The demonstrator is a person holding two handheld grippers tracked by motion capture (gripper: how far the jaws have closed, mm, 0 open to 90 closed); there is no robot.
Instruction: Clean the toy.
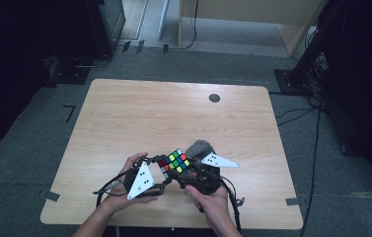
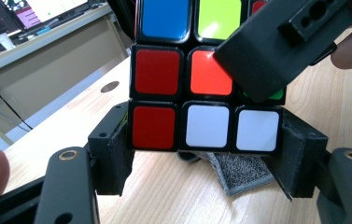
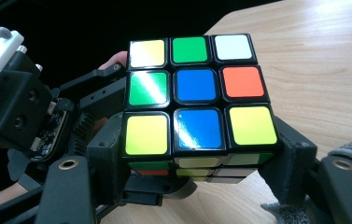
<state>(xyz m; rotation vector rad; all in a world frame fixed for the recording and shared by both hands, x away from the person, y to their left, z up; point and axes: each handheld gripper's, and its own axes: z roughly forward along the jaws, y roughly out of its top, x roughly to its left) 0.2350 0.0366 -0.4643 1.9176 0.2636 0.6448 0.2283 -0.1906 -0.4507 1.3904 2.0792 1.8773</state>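
Observation:
A scrambled Rubik's cube [image 1: 173, 162] is held just above the near middle of the wooden table [image 1: 173, 113], between my two grippers. My left gripper [image 1: 163, 170] comes at it from the left. In the left gripper view its pads clamp the cube [image 2: 206, 93] on both sides of the lowest row, red, white and white. My right gripper [image 1: 186, 173] comes from the right, and its black body [image 2: 276, 46] covers part of the cube's face. In the right gripper view its pads press the bottom layer of the cube [image 3: 197, 102], whose face shows blue, yellow and green stickers.
A crumpled grey cloth [image 1: 199, 147] lies on the table just behind and under the cube. A dark round grommet [image 1: 214, 98] sits near the table's far edge. Stands and cables line the floor around the table.

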